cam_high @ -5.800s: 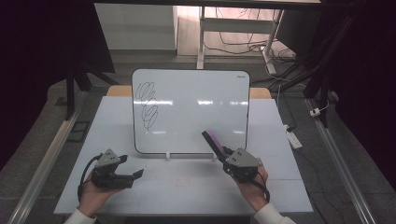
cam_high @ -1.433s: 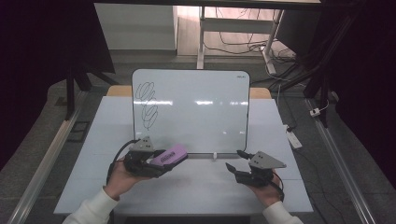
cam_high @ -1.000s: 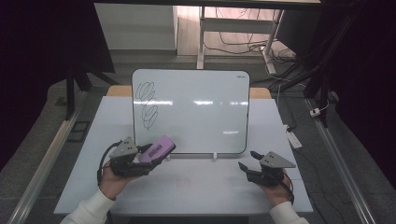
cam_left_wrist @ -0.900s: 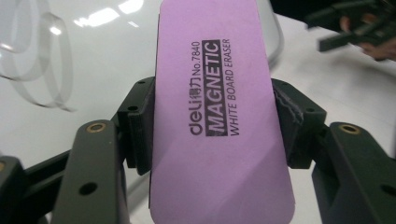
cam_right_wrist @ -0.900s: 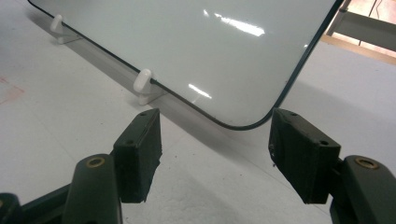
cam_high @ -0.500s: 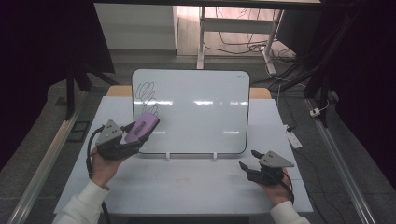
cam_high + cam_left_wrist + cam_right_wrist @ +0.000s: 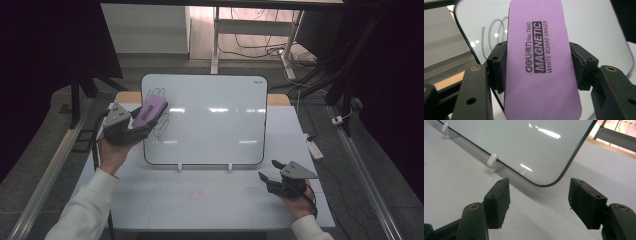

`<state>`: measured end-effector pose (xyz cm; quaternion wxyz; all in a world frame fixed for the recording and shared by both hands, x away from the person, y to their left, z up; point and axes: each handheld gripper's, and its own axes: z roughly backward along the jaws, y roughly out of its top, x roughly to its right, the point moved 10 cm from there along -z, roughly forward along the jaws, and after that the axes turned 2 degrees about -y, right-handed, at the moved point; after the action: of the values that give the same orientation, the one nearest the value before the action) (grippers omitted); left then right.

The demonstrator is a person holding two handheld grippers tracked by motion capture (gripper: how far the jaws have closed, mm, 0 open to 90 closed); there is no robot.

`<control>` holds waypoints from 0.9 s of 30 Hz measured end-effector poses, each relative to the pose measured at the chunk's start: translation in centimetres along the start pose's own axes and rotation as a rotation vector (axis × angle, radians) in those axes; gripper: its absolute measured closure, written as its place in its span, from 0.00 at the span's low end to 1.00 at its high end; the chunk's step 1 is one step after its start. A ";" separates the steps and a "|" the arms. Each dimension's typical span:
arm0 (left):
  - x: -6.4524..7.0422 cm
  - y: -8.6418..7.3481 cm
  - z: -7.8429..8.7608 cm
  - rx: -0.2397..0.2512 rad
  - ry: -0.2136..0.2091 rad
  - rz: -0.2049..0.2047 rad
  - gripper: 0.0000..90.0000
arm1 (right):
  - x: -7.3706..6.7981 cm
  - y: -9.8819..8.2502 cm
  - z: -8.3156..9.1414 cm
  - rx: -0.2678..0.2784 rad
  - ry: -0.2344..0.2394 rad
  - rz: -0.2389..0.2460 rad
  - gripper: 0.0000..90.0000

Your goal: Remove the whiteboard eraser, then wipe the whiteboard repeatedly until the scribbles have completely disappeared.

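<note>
The left tool [image 7: 131, 125] is clamped on the purple eraser [image 7: 541, 60], its two pads pressing the long sides, and it holds the eraser at the upper left part of the whiteboard [image 7: 210, 120], just over the black scribbles [image 7: 159, 107]. From the high view it is hard to tell whether the eraser's face already touches the board or is only very near.

The main risk seems to be the board itself. It stands upright on two small white feet [image 7: 179, 167], so a hard push from the eraser may tip it backward or slide it on the desk [image 7: 200, 200]. The grip is only on the narrow sides, so the eraser may also twist between the pads when it rubs, and then only an edge wipes and some marks remain.

The right tool [image 7: 272, 181] rests low on the desk near the board's lower right corner, its jaws apart with nothing between them; it does not support the board.

The desk surface is pale grey and smooth. Around it the room is dark, with metal rails at both sides and cables [image 7: 260, 47] on the floor behind.
</note>
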<state>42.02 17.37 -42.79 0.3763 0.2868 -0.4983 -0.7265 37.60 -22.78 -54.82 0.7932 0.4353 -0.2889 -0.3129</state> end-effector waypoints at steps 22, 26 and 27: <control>-5.6 2.4 -3.8 -0.071 0.177 -0.038 0.45 | -0.3 -0.1 -0.2 -0.004 0.004 0.021 0.37; -5.4 2.3 -4.3 -0.073 0.196 -0.069 0.45 | -0.3 -0.1 -0.3 -0.008 0.002 0.028 0.37; -5.2 2.1 -4.4 -0.081 0.199 -0.085 0.45 | -0.4 -0.1 -0.3 -0.006 0.002 0.028 0.37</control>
<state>48.92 19.04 -42.07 0.4041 0.3632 -0.4161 -0.7291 37.55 -22.42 -55.09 0.7991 0.4293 -0.2932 -0.3021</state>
